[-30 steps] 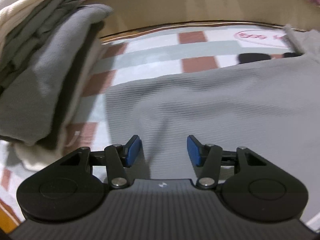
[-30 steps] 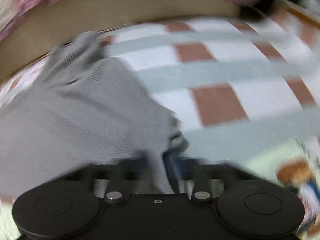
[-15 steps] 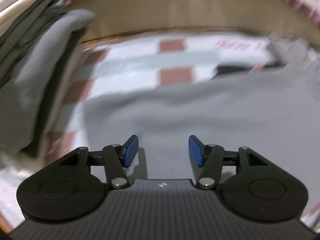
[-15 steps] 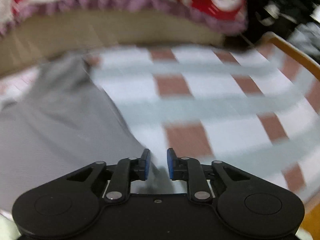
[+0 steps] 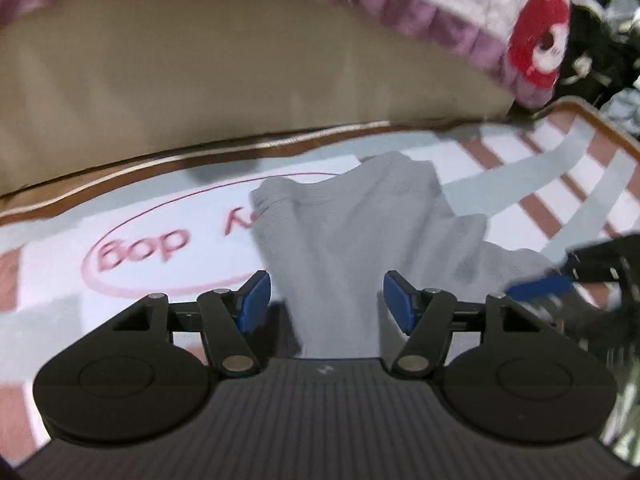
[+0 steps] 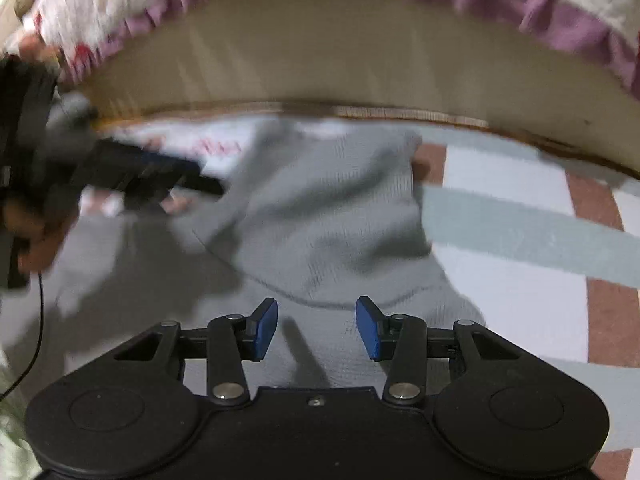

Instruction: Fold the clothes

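Note:
A grey ribbed garment (image 5: 360, 236) lies bunched on the checked cloth, one end reaching toward the far edge. My left gripper (image 5: 326, 306) hovers over its near part, open, the fabric running under the gap between the blue pads. In the right wrist view the same grey garment (image 6: 320, 232) spreads across the middle, with a fold line running diagonally. My right gripper (image 6: 317, 328) stands open just above its near edge, holding nothing. The left gripper (image 6: 176, 174) shows there at the left, blurred, with a hand (image 6: 32, 232) on it. The right gripper's blue fingertip (image 5: 536, 286) enters the left view.
The red, white and pale-green checked cloth (image 6: 520, 280) covers the surface, with a pink oval logo (image 5: 168, 244). A tan padded wall (image 5: 200, 80) rises behind, topped by a quilt with a purple frill (image 5: 440, 20). Dark clutter (image 5: 600, 40) sits at far right.
My left gripper has swung right, away from the stacked clothes, to the garment's bunched end. My right gripper has let go of the grey fabric, opened wide and turned left over the garment.

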### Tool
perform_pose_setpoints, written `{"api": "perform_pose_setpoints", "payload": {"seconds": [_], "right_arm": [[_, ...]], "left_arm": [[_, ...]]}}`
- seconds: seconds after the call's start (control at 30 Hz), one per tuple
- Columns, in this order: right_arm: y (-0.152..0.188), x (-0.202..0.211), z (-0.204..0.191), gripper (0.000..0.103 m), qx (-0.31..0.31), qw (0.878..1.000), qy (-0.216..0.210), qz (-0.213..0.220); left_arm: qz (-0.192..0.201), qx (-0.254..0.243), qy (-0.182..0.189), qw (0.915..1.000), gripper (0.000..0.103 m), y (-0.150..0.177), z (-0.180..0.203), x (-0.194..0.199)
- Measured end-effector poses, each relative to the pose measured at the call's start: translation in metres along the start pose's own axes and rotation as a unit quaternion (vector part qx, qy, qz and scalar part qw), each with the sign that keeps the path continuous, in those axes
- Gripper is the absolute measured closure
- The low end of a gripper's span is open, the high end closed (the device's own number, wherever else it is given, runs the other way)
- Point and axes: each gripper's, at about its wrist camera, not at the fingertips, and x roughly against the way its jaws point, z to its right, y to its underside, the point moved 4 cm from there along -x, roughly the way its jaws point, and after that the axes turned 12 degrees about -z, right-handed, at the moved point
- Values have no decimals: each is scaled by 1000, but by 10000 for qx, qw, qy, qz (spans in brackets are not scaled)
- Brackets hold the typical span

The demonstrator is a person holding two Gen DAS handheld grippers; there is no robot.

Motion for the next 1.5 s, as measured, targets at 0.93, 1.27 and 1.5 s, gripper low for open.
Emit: {"api": "perform_pose_setpoints", "payload": {"seconds": [0.93, 1.27, 1.5], "right_arm": [[3, -26, 95, 33, -3550, 8867, -2937, 369], [-1, -37, 96, 33, -3998, 8645, -3029, 329], [2, -32, 95, 33, -3931, 8743, -2822, 380]], "left_arm": [[1797, -1158, 1068, 9710, 95, 78, 39, 68], [1030, -2776, 782, 9519, 93, 183, 77, 59], [620, -3417, 731, 9349, 87, 214, 82, 62]]}}
